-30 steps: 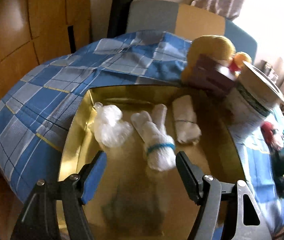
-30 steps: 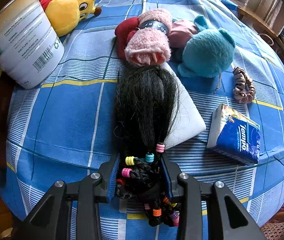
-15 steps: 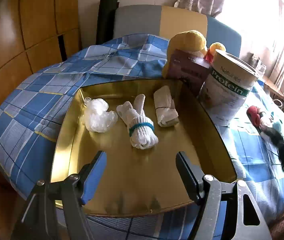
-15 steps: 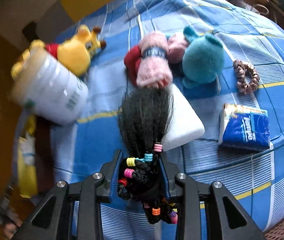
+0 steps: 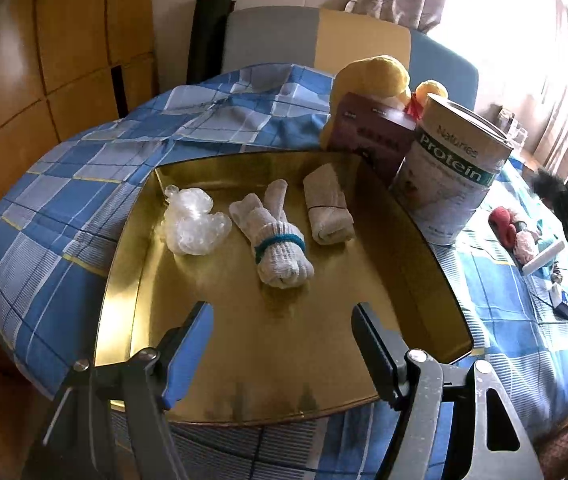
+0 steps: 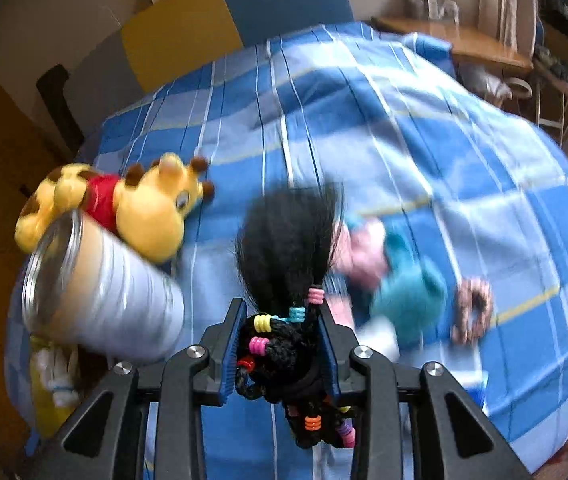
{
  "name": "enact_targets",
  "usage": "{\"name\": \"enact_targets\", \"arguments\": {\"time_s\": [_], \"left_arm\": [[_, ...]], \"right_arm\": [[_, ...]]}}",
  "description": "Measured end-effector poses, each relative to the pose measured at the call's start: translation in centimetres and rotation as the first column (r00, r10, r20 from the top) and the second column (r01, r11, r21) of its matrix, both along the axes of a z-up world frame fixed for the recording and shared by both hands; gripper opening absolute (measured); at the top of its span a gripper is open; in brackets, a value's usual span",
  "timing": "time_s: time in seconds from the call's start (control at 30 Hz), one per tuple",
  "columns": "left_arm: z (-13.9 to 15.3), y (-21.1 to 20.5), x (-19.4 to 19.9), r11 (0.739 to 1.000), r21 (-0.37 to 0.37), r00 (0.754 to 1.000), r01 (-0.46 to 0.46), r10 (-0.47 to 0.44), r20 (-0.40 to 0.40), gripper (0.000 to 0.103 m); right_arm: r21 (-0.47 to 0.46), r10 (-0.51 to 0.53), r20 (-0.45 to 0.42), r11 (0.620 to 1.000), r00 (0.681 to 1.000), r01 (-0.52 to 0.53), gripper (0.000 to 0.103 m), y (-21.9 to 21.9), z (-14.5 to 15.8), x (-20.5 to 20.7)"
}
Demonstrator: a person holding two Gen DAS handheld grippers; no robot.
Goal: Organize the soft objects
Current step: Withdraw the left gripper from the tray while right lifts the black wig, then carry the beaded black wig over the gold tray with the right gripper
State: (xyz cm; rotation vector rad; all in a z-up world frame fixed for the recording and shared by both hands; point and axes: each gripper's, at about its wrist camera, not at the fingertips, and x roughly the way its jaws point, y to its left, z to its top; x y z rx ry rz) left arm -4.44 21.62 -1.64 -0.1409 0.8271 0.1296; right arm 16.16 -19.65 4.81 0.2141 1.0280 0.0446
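Right tongs clamped on black hairpiece, held above checked cloth, clear of it. Left tongs agape, empty, over gold tray; socks inside.

Tray front half bare; protein can crowds right rim, apparently touching.

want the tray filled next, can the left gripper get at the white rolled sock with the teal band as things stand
Probably yes: the left gripper is open and empty, aimed down at the gold metal tray, and the white rolled sock with the teal band lies uncovered ahead.
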Motion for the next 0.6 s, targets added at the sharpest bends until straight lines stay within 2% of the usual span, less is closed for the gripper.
{"name": "enact_targets", "arguments": {"time_s": [0.27,0.43,0.6], "left_arm": [[0.0,1.1,0.0,1.0,-0.021,1.0,-0.017,0.016,-0.002,0.072],[0.1,1.6,0.0,0.999,-0.036,1.0,-0.023,0.023,0.0,0.072],[0.3,2.1,-0.2,0.998,-0.051,1.0,-0.03,0.03,0.002,0.072]], "right_arm": [[-0.07,0.008,0.023,0.998,1.0,-0.006,0.032,5.2,3.0,7.4],[-0.097,0.032,0.036,0.995,0.999,-0.028,0.032,9.6,4.7,11.0],[-0.12,0.098,0.066,0.989,0.993,-0.09,0.032,15.3,6.6,13.9]]}}
